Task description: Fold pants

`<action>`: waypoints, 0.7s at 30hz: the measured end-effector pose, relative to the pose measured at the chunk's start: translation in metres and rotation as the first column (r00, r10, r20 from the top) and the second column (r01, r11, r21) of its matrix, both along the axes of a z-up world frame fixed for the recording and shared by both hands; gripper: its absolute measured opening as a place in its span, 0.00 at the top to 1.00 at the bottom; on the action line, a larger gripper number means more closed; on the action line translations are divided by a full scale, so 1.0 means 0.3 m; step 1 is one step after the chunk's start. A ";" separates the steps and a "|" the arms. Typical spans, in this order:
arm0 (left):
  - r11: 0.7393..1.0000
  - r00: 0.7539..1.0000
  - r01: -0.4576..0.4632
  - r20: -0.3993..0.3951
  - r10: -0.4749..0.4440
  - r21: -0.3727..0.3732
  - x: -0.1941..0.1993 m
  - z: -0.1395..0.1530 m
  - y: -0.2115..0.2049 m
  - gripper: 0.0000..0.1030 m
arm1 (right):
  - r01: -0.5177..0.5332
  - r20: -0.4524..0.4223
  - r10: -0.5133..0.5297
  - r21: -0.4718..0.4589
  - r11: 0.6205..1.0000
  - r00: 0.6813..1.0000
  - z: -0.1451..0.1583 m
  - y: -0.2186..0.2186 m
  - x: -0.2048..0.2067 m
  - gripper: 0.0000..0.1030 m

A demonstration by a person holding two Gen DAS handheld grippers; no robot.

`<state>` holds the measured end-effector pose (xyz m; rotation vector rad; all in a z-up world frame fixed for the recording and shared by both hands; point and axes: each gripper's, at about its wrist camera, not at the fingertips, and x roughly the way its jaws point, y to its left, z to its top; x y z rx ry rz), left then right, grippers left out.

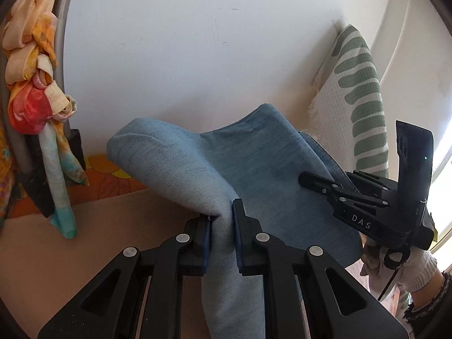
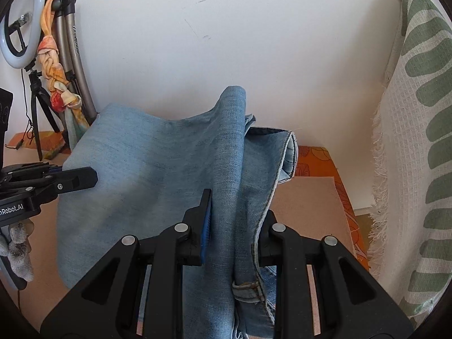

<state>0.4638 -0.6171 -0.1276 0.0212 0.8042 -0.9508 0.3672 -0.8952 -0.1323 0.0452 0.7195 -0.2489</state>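
Observation:
Light blue denim pants hang lifted between both grippers above a tan board. My left gripper is shut on a bunched fold of the denim at one side. My right gripper is shut on the thick waistband side of the pants, where a belt loop shows; its right finger is partly hidden by cloth. The right gripper also shows in the left wrist view at the right, and the left gripper shows in the right wrist view at the left. The cloth sags between them.
A white wall is close behind. A white and green patterned throw hangs at the right. A tripod with a knotted orange scarf and a ring light stand at the left. An orange patterned cover lies under the board.

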 end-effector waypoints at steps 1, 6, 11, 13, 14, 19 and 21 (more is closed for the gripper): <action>1.000 1.000 -0.012 0.001 0.012 0.026 0.013 -0.013 -0.002 0.88 | 0.003 -0.013 -0.003 -0.004 1.000 1.000 -0.019 -0.004 0.016 0.76; 0.985 0.997 -0.068 0.040 0.062 0.159 0.014 -0.064 -0.002 0.77 | 0.074 -0.085 -0.073 0.010 0.997 0.994 -0.077 -0.062 0.051 0.64; 0.967 0.992 -0.125 0.051 0.116 0.223 0.008 -0.069 0.012 0.59 | 0.141 -0.132 -0.148 -0.060 0.988 0.980 -0.094 -0.070 0.020 0.42; 0.972 0.993 -0.119 0.025 0.117 0.204 0.001 -0.057 0.052 0.59 | 0.169 -0.138 -0.173 -0.040 0.985 0.975 -0.087 -0.069 -0.007 0.38; 0.972 0.992 -0.122 0.032 0.118 0.199 -0.011 -0.044 0.064 0.59 | 0.173 -0.133 -0.174 -0.020 0.985 0.976 -0.080 -0.063 -0.026 0.35; 0.979 0.994 -0.100 0.061 0.090 0.180 -0.101 0.025 0.101 0.49 | 0.195 -0.092 -0.193 0.020 0.981 0.977 -0.028 -0.041 -0.126 0.24; 0.981 0.995 -0.084 0.066 0.073 0.176 -0.145 0.046 0.124 0.48 | 0.200 -0.085 -0.195 0.045 0.979 0.977 -0.001 -0.019 -0.159 0.22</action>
